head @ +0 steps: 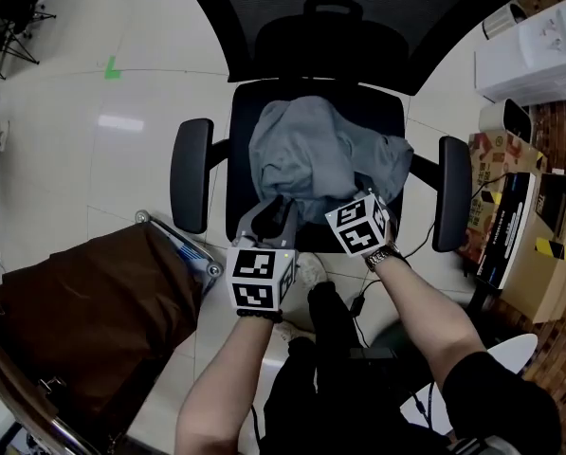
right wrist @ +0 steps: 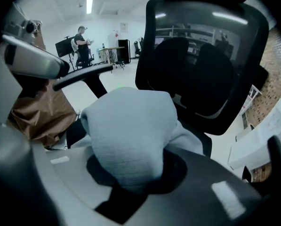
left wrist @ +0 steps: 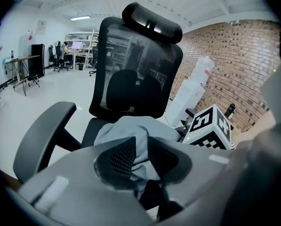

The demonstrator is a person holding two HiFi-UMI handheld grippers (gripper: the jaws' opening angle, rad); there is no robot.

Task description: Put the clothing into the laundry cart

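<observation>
Grey soft fleece garment (head: 306, 154): crumpled on seat of black mesh-backed office chair (head: 389, 104). Probably light and limp, apt to trail; take by bunched folds. Left gripper (head: 275, 212) pinches a thin fold; right gripper (head: 365, 193) clamps a thick bunch. Brown fabric laundry cart (head: 83, 311) stands beside the chair, to the left.

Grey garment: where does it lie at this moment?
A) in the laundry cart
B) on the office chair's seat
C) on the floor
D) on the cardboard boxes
B: the grey garment is bunched on the black seat of the office chair, between its armrests.
</observation>
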